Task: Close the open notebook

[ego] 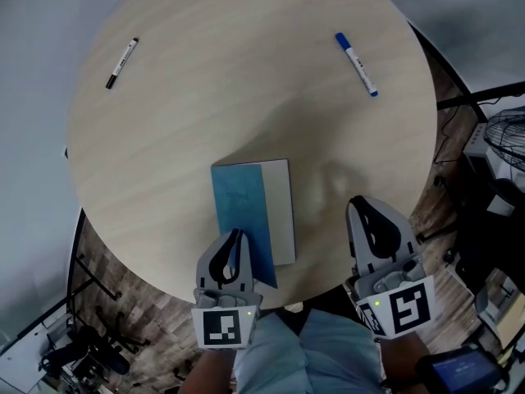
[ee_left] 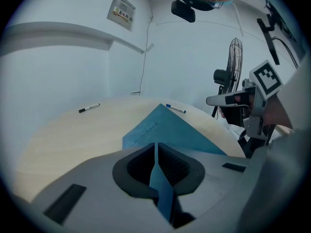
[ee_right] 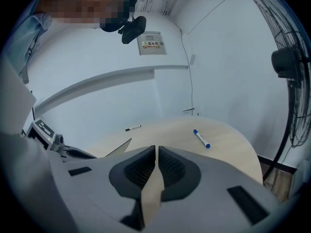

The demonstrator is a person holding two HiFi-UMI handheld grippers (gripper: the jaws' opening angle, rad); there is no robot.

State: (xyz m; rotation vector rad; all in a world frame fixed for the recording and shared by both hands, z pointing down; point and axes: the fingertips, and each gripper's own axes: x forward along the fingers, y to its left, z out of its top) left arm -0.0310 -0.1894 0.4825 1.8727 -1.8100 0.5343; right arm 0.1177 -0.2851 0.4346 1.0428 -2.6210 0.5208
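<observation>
notebook lies at the near edge of the table, its blue cover lifted and tilted over the white page. we have the left gripper pinched tight on the cover's near edge. right gripper is just right of the notebook, apart from it, jaws together with nothing between them. black marker is far left and blue marker far right, both well apart from the notebook.
</observation>
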